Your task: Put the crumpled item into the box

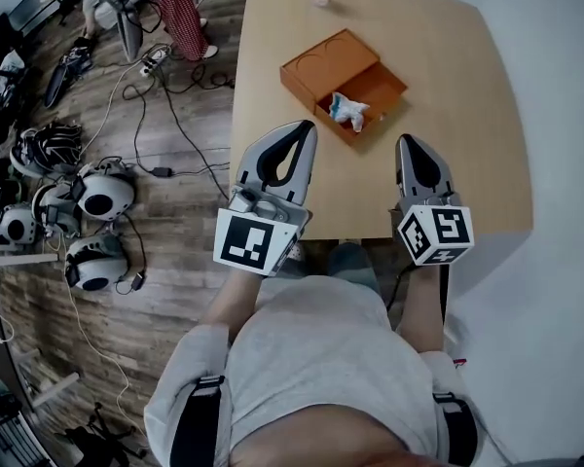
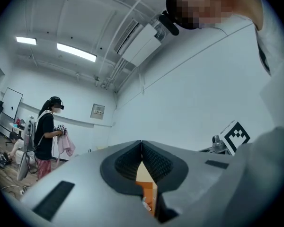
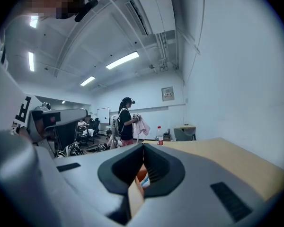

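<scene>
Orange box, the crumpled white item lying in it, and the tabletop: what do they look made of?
The flat orange box looks like matt cardboard or thin board, going by its crisp straight edges. The crumpled white and pale blue item seems paper or thin film: sharp irregular creases. The tan tabletop looks like smooth wood or laminate, evenly coloured.

Your table is smooth pale wood, matt — the floor is rougher, darker plank. The box looks like matt orange card; the crumpled item, thin white paper. Your left gripper and right gripper have matt grey plastic shells, and the pads are ribbed black.
</scene>
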`<control>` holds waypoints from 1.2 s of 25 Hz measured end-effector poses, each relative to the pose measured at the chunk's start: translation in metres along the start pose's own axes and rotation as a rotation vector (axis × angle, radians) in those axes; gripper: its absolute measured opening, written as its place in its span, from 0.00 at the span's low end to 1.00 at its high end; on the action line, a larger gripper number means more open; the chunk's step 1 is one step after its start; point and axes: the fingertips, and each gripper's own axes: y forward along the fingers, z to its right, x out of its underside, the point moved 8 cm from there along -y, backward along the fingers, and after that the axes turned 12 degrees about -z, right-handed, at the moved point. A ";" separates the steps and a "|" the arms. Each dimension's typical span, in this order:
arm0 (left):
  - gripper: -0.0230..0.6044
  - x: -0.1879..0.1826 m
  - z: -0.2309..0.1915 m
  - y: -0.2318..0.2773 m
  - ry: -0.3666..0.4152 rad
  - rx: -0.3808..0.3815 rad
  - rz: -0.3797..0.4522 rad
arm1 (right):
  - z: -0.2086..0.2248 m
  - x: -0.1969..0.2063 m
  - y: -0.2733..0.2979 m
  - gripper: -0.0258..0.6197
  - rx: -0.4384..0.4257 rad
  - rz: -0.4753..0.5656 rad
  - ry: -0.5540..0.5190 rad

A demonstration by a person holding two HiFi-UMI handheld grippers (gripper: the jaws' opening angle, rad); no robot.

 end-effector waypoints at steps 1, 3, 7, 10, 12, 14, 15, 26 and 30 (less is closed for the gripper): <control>0.06 -0.001 0.001 -0.001 0.003 0.012 0.001 | -0.002 -0.001 -0.005 0.06 0.010 0.011 0.001; 0.06 -0.002 0.002 -0.002 0.015 0.036 -0.001 | -0.006 -0.002 -0.014 0.06 0.030 0.029 0.002; 0.06 -0.001 0.006 -0.005 0.026 0.073 0.005 | -0.011 0.000 -0.030 0.06 0.062 0.067 0.013; 0.06 0.001 0.008 -0.007 0.029 0.097 0.007 | -0.015 0.001 -0.038 0.06 0.083 0.088 0.021; 0.06 0.000 0.009 -0.009 0.026 0.112 0.014 | -0.019 0.002 -0.044 0.06 0.093 0.101 0.029; 0.06 0.001 0.010 -0.012 0.025 0.125 0.015 | -0.022 0.004 -0.049 0.06 0.103 0.113 0.035; 0.06 0.002 0.011 -0.013 0.029 0.131 0.012 | -0.023 0.004 -0.051 0.06 0.108 0.118 0.037; 0.06 0.001 0.017 -0.022 0.044 0.148 0.025 | -0.033 0.002 -0.067 0.06 0.128 0.172 0.038; 0.06 -0.006 0.021 -0.027 0.046 0.130 0.039 | -0.035 -0.003 -0.073 0.06 0.116 0.190 0.032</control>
